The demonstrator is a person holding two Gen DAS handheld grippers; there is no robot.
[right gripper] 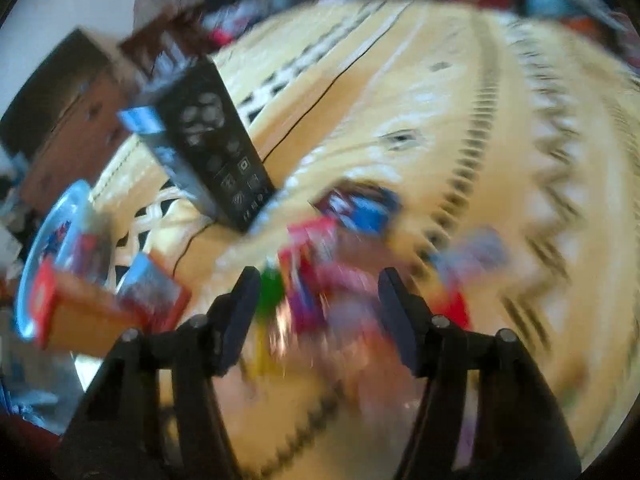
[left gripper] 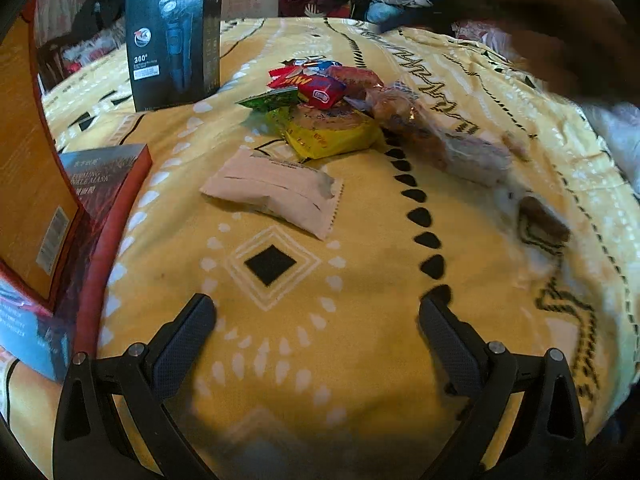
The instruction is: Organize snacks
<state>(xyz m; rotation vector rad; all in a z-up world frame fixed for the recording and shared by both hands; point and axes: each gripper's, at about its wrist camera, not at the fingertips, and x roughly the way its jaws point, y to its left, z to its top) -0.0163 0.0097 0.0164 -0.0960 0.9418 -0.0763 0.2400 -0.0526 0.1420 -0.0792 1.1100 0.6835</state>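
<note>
Yellow cloth (left gripper: 360,360) holds a heap of snack packs (left gripper: 320,112) beside a white packet (left gripper: 276,190). Behind, a black box (left gripper: 172,36) reads "360°". Left gripper (left gripper: 318,320) hangs open, empty.

Right gripper (right gripper: 314,300): blurry snacks (right gripper: 320,280) show between its jaws; grip unclear.

Snack pile (left gripper: 324,108): red, green and yellow packets heaped right of the black box (left gripper: 174,36); a white packet (left gripper: 276,190) lies flat nearer.
</note>
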